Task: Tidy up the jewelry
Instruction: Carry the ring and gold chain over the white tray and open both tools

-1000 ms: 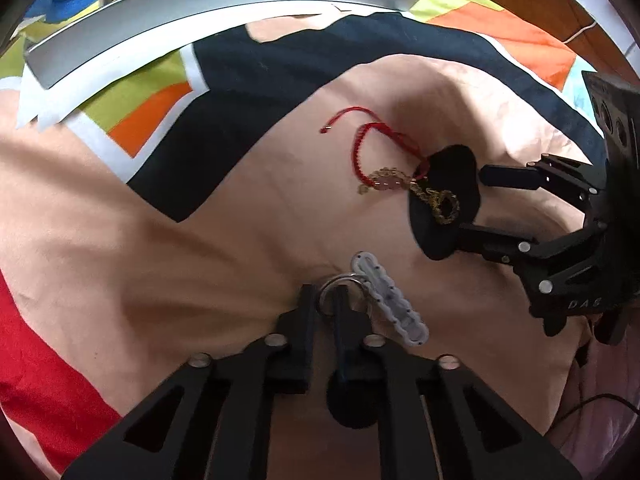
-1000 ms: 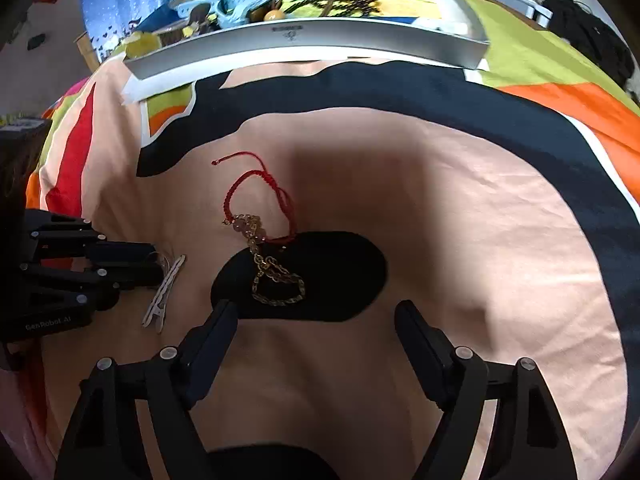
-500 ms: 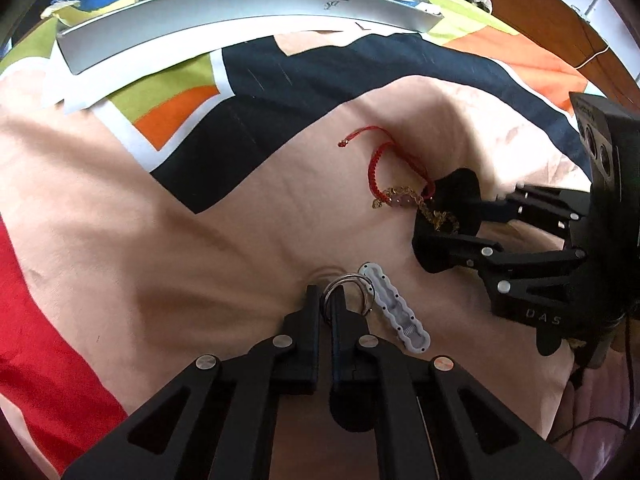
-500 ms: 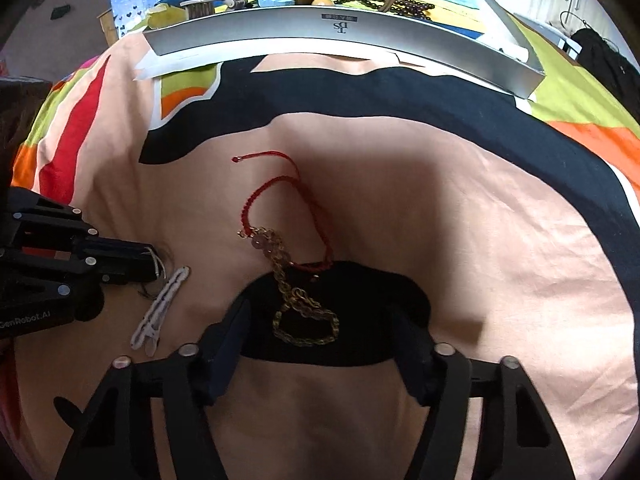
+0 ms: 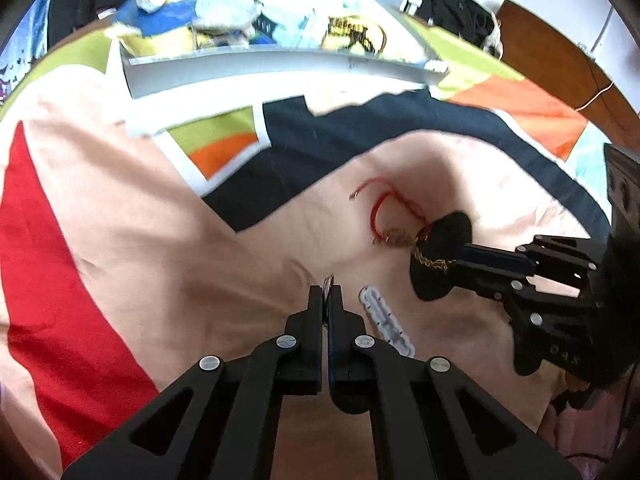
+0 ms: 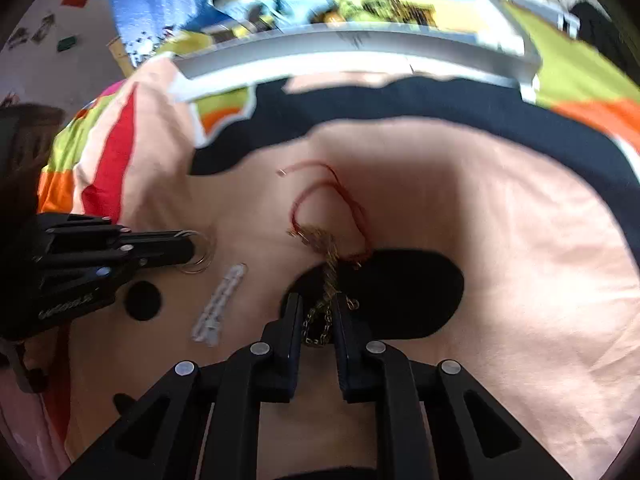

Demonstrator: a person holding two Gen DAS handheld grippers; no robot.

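Note:
My left gripper [image 5: 328, 292] is shut on a thin silver ring [image 5: 329, 280], held just above the peach bedspread; the ring shows as a hoop [image 6: 200, 256] at the left gripper [image 6: 190, 246] in the right wrist view. A white ridged clip [image 5: 386, 320] lies flat just right of it. My right gripper [image 6: 318, 308] is closing its jaws on a gold chain [image 6: 322, 316] over a black patch, and the pads touch the bunched links. The chain runs up to a red cord bracelet [image 6: 320, 200]. The left wrist view shows the right gripper [image 5: 460, 256] at the chain [image 5: 430, 262].
A grey tray [image 5: 280, 68] with assorted jewelry and clutter sits at the far end of the bedspread [image 5: 120, 240]. The white clip [image 6: 220, 304] lies between the two grippers. Dark clothes and a wooden board are at the back right.
The right jaws narrowed from wide apart to close around the gold chain, bunching it. The left gripper lifted and tilted up with the ring, leaving the white clip on the cloth.

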